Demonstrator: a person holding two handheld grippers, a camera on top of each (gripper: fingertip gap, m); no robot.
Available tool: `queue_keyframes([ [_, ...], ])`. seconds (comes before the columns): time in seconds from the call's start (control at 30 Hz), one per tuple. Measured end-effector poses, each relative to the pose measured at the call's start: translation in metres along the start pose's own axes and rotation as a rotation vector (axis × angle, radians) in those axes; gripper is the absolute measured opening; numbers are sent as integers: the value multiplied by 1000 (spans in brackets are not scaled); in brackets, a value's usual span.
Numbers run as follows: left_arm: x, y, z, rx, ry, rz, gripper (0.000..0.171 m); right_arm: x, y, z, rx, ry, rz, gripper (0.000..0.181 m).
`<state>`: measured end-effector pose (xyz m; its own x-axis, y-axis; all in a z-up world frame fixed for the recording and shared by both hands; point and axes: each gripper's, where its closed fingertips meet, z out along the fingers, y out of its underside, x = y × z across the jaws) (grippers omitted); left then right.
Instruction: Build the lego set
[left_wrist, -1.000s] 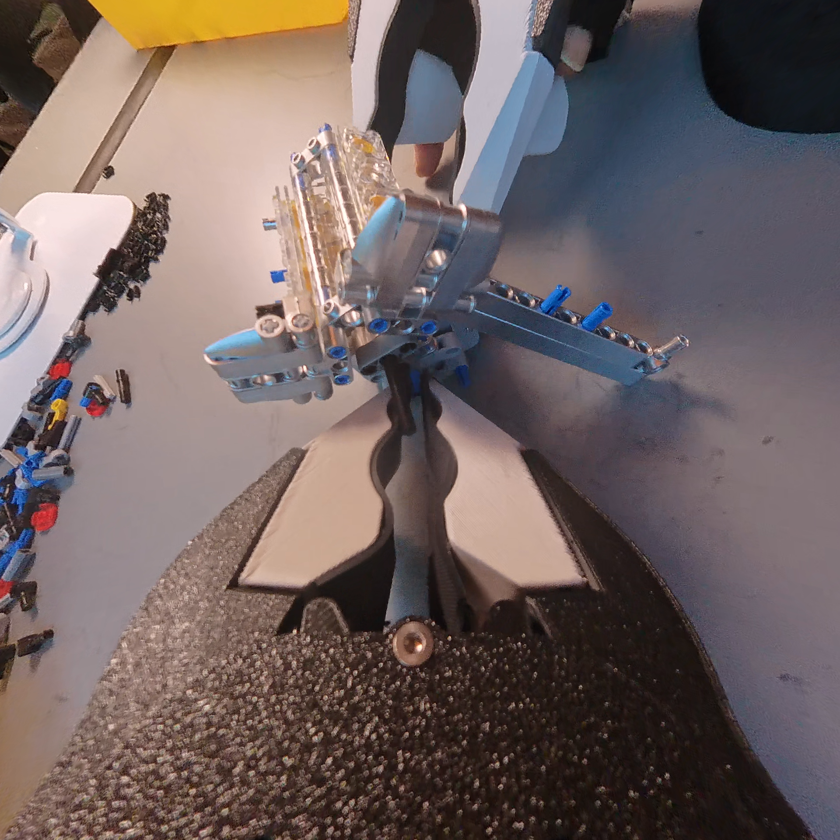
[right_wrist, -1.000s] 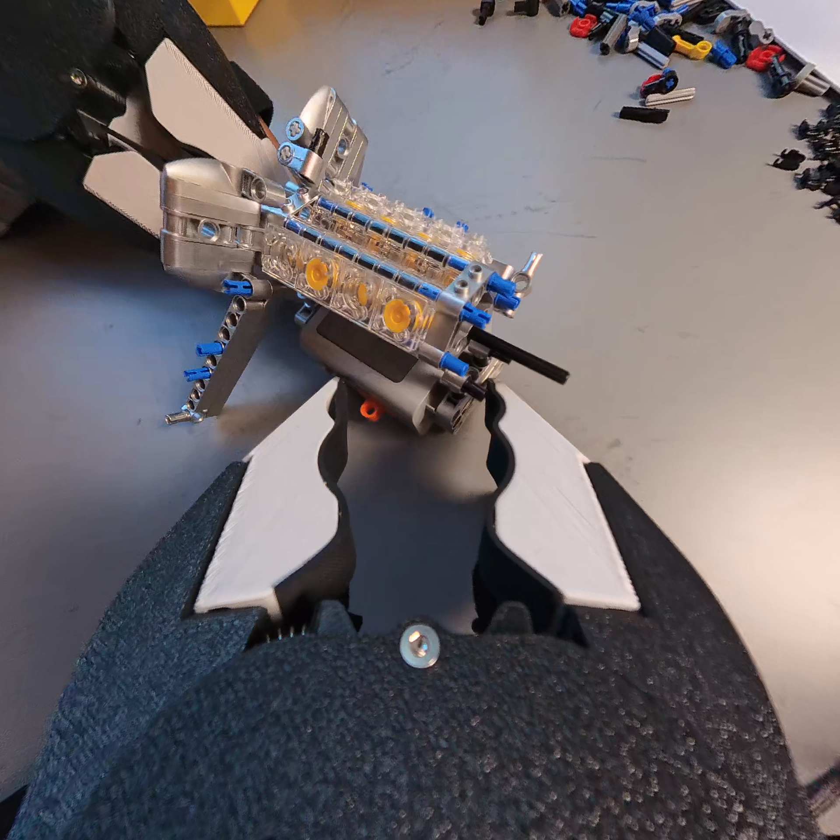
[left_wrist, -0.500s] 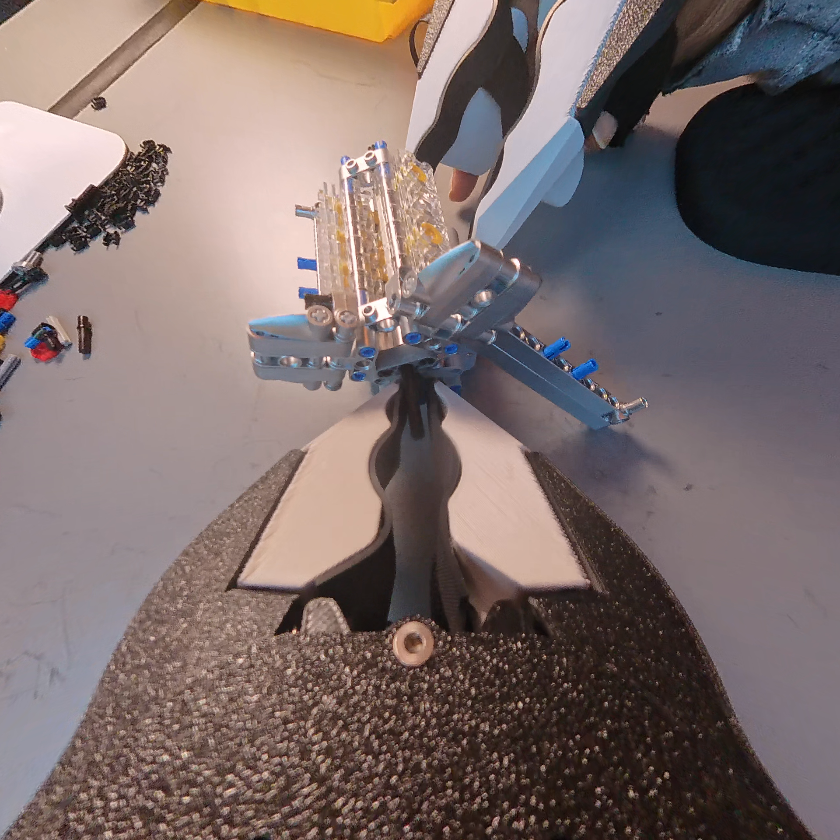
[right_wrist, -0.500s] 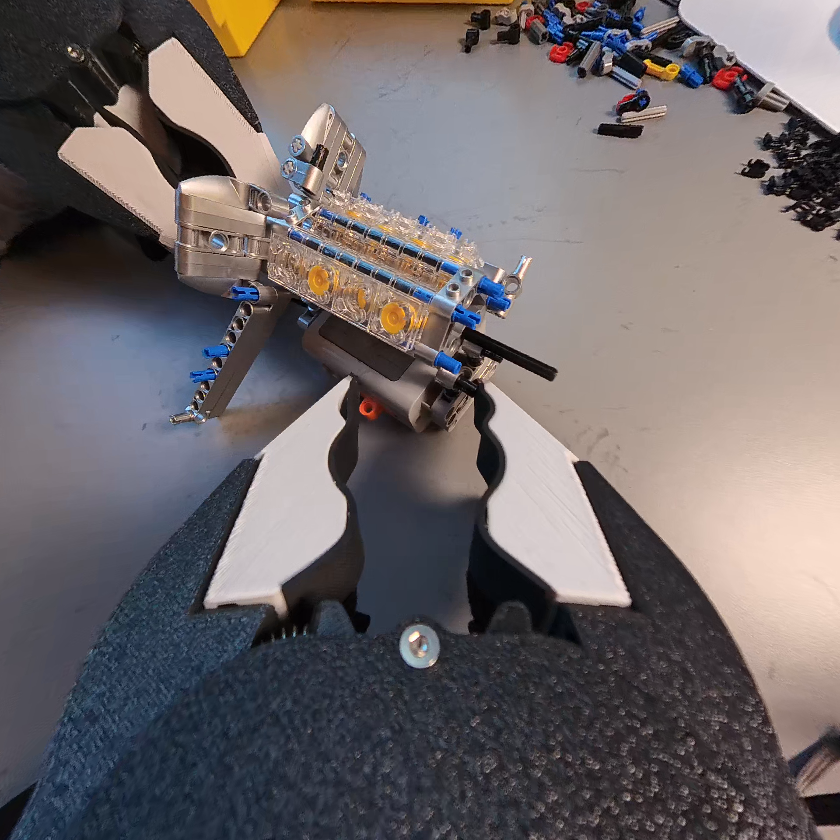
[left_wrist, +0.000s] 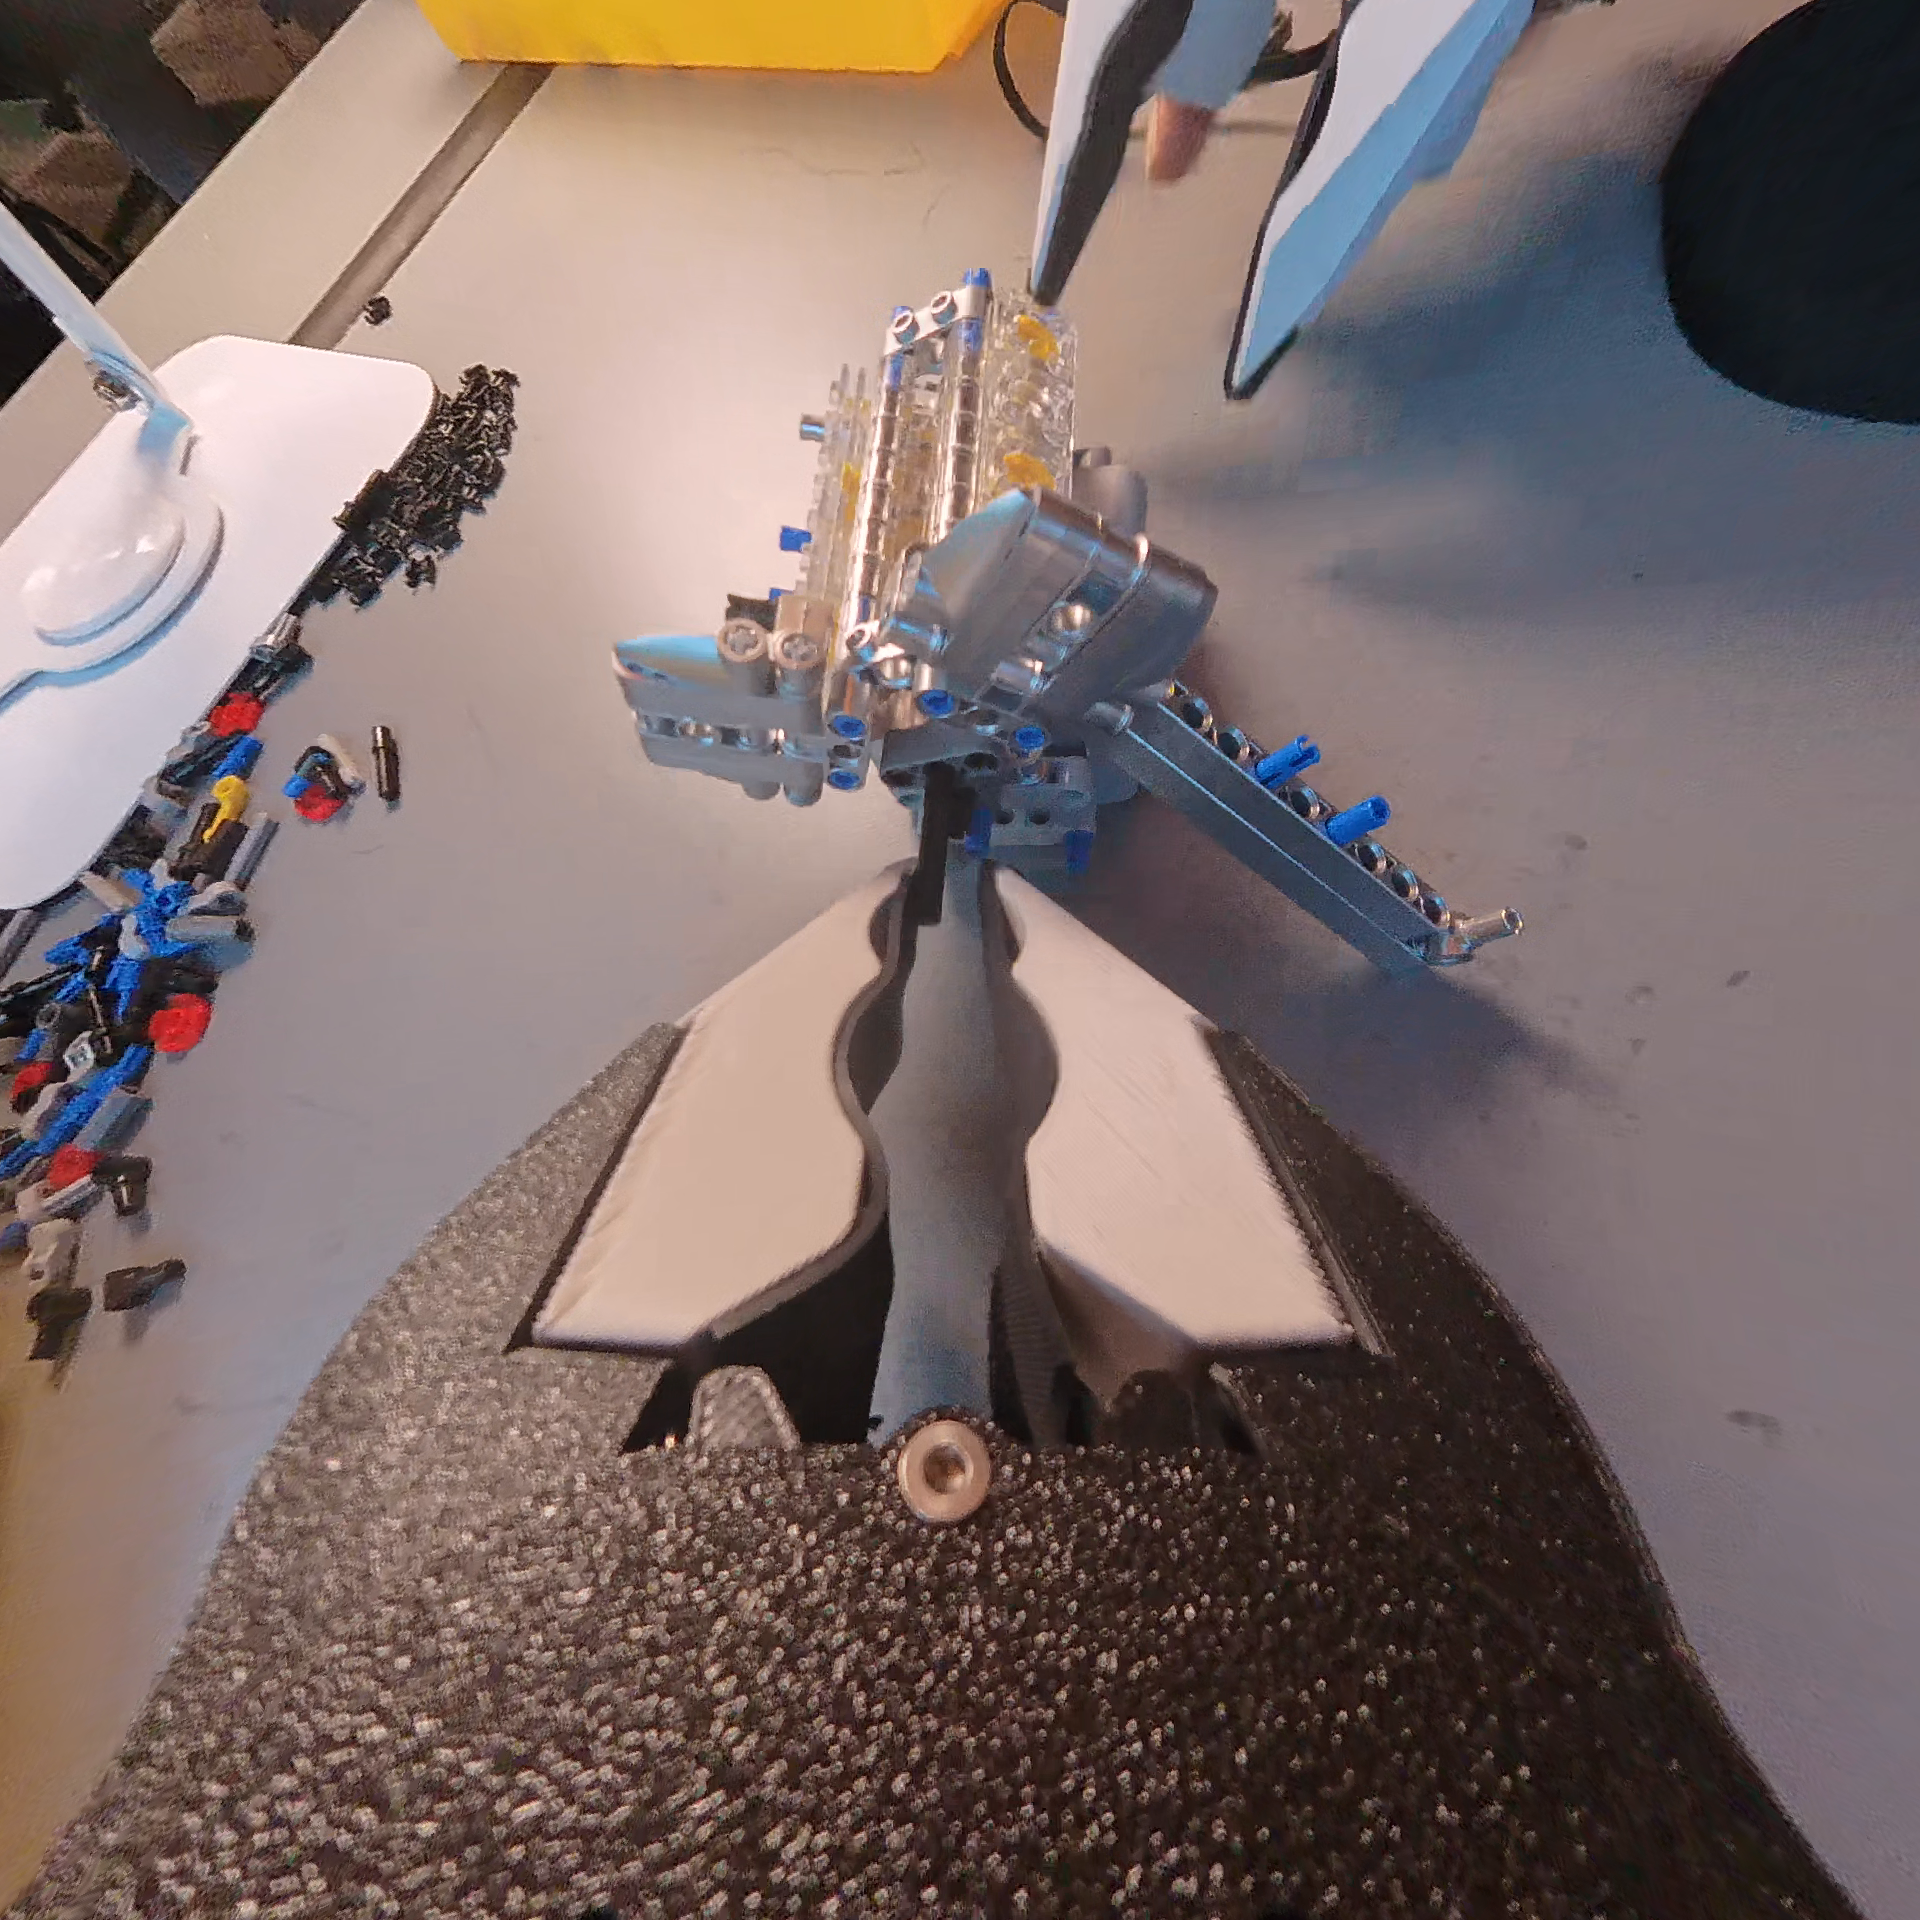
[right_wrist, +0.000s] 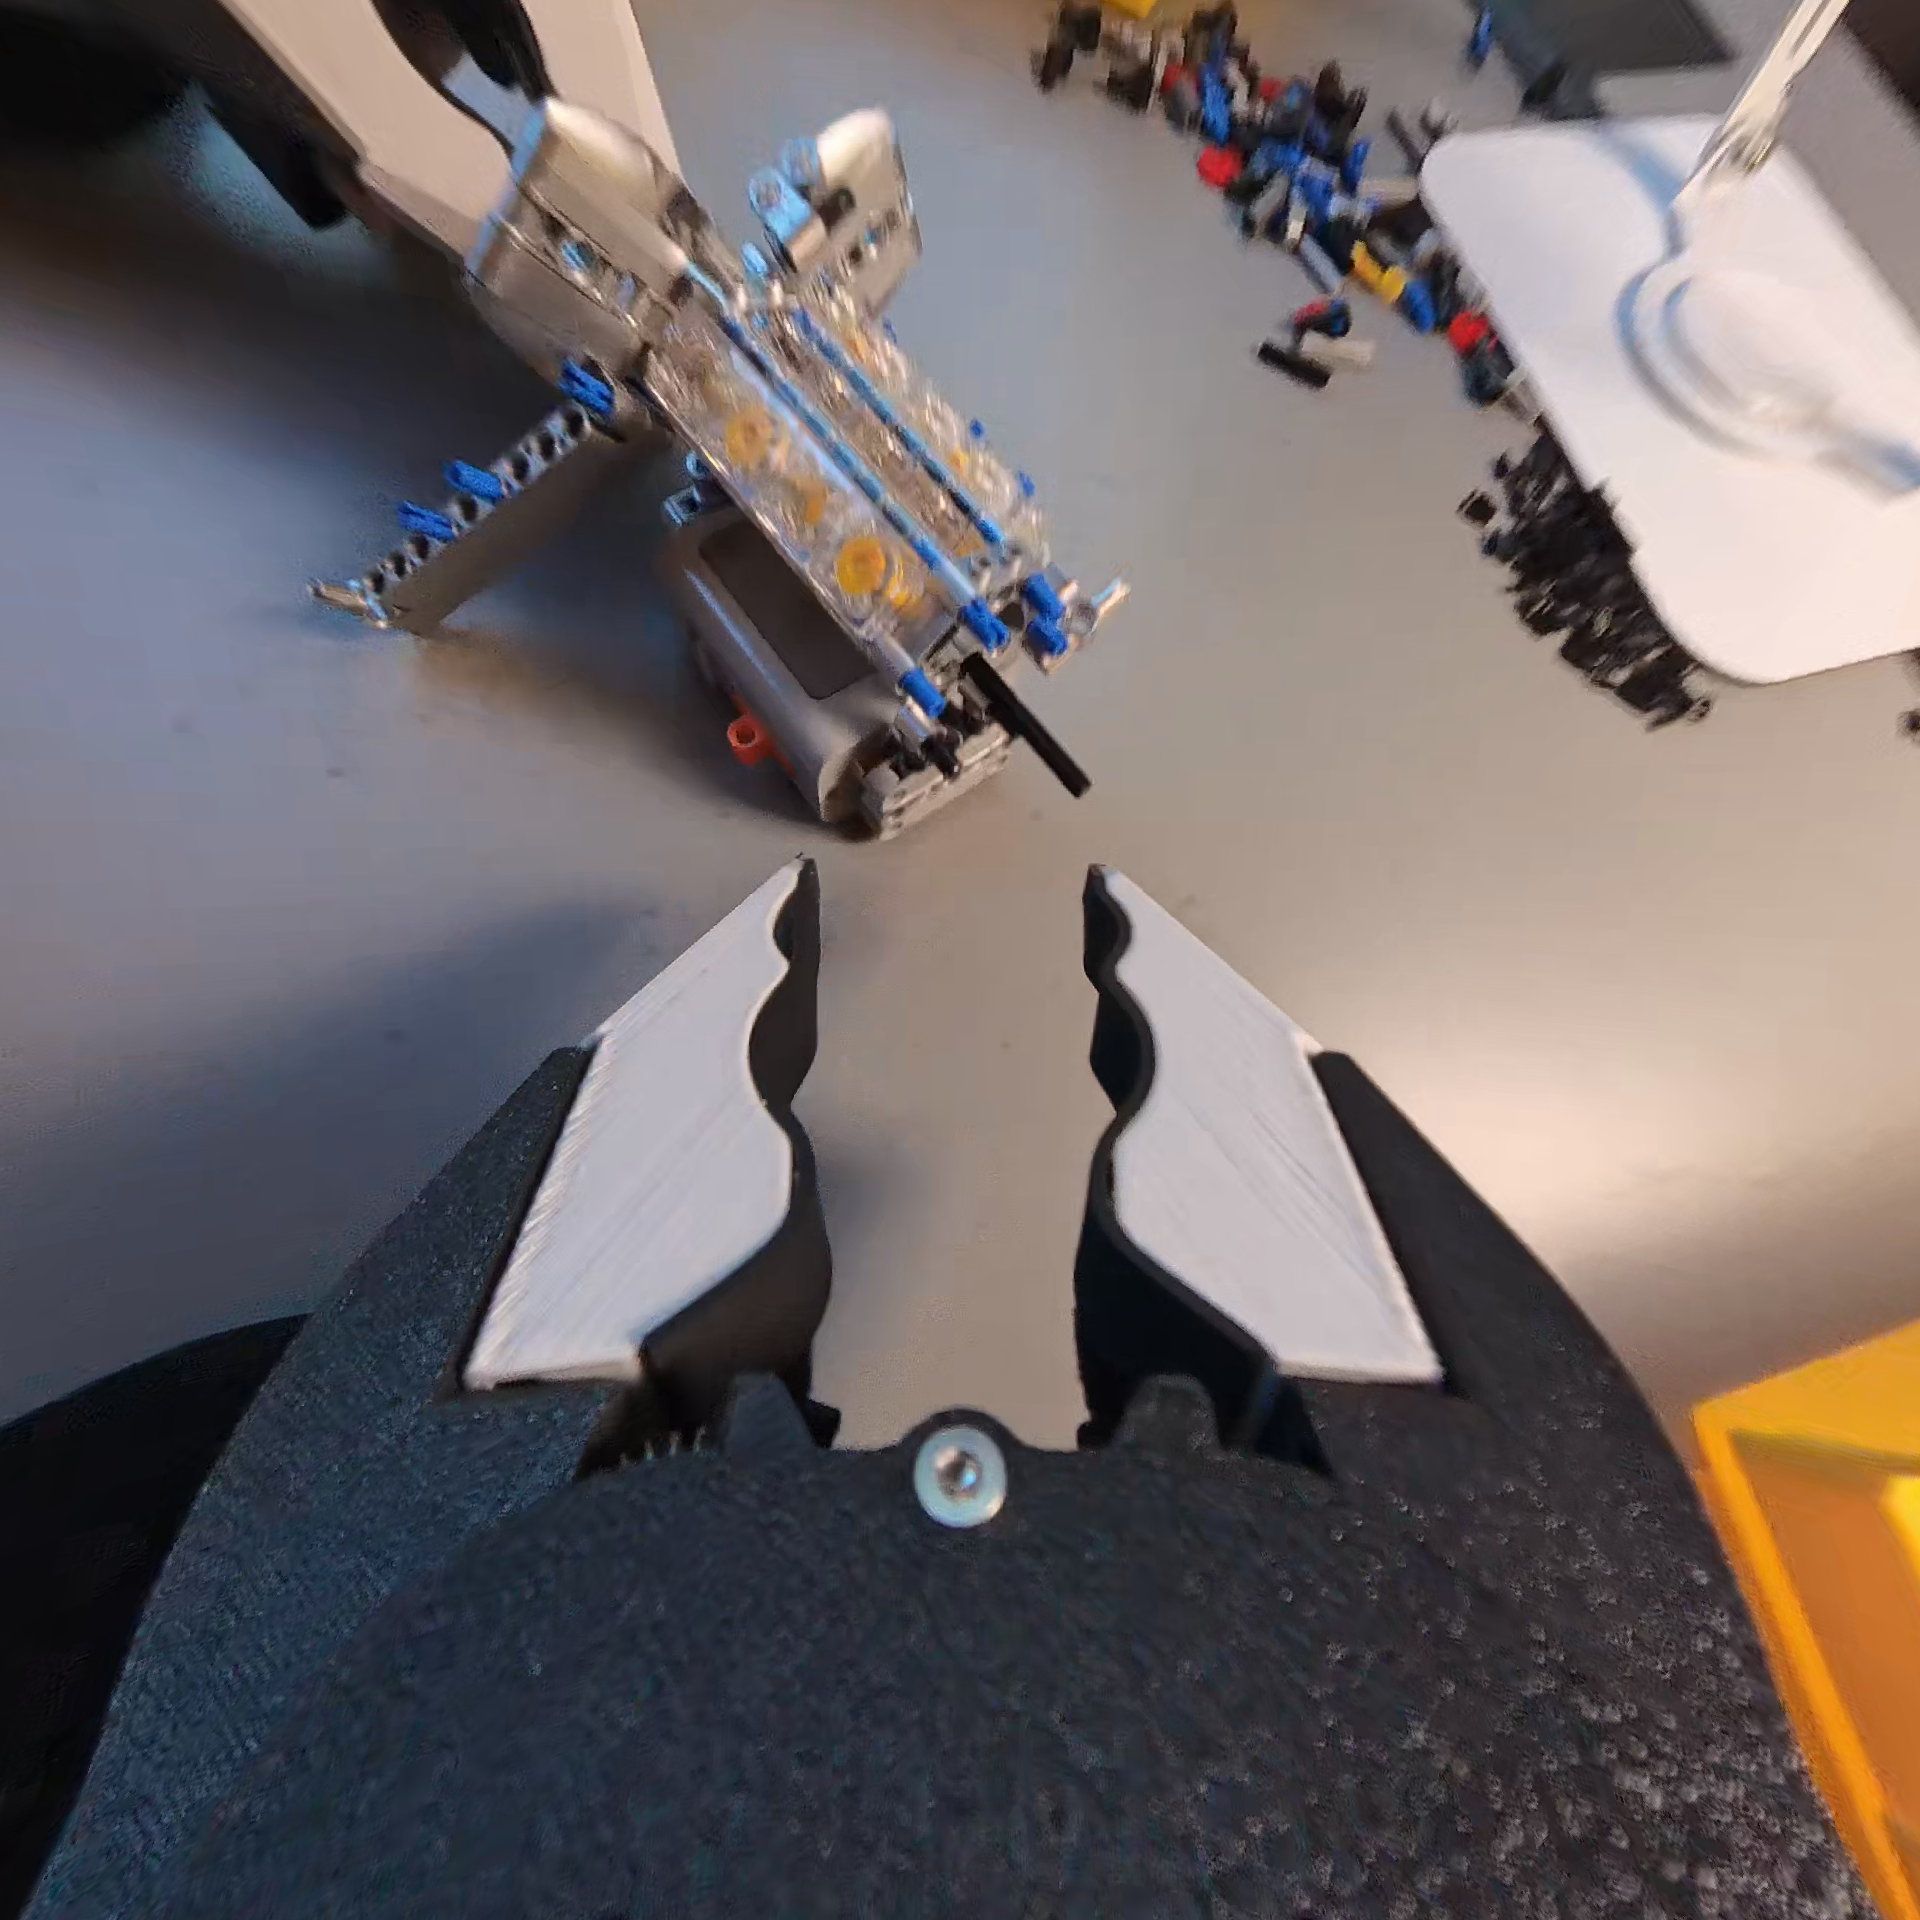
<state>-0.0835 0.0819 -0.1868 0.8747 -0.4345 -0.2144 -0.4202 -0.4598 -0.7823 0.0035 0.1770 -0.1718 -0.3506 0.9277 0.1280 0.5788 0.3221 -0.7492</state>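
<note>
A brick engine model (left_wrist: 966, 540) of silver beams, clear blocks, blue pins and yellow discs rests on the grey table (left_wrist: 1558, 1143). My left gripper (left_wrist: 951, 883) is shut on a black axle (left_wrist: 938, 831) that sticks out of the model's near end. A long grey beam (left_wrist: 1299, 842) juts to the right. In the right wrist view the model (right_wrist: 831, 499) lies ahead, and my right gripper (right_wrist: 948, 868) is open and empty, a short way back from its grey base. The right gripper also shows in the left wrist view (left_wrist: 1143, 338) beyond the model.
A pile of loose blue, red and black pieces (left_wrist: 125, 966) and a heap of black pins (left_wrist: 436, 488) lie at the left beside a white lamp base (left_wrist: 260, 457). A yellow box (left_wrist: 707, 31) stands at the back. A black object (left_wrist: 1808, 208) is at the far right. The tips of one gripper are about 15 cm away from the tips of the other.
My right gripper has let go of the model's grey base, opened wider and pulled back. The model has settled onto the table, still held by my left gripper.
</note>
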Motion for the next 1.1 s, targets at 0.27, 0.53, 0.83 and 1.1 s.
queue_keyframes([
  [0.27, 3, -7, -6, 63, 119, -7, 13, -16, -63, 11, 207, 171, -374, 36],
  [0.53, 0, -8, -3, 91, 60, 16, 1, -27, -57, 31, 83, 443, -777, 24],
  [0.83, 6, -7, -6, 100, 96, 0, 5, -46, -54, 24, 53, 674, -1060, 24],
  [1.1, 17, -6, -14, 95, 236, -27, 15, -67, -71, 14, 171, 307, -654, 28],
])
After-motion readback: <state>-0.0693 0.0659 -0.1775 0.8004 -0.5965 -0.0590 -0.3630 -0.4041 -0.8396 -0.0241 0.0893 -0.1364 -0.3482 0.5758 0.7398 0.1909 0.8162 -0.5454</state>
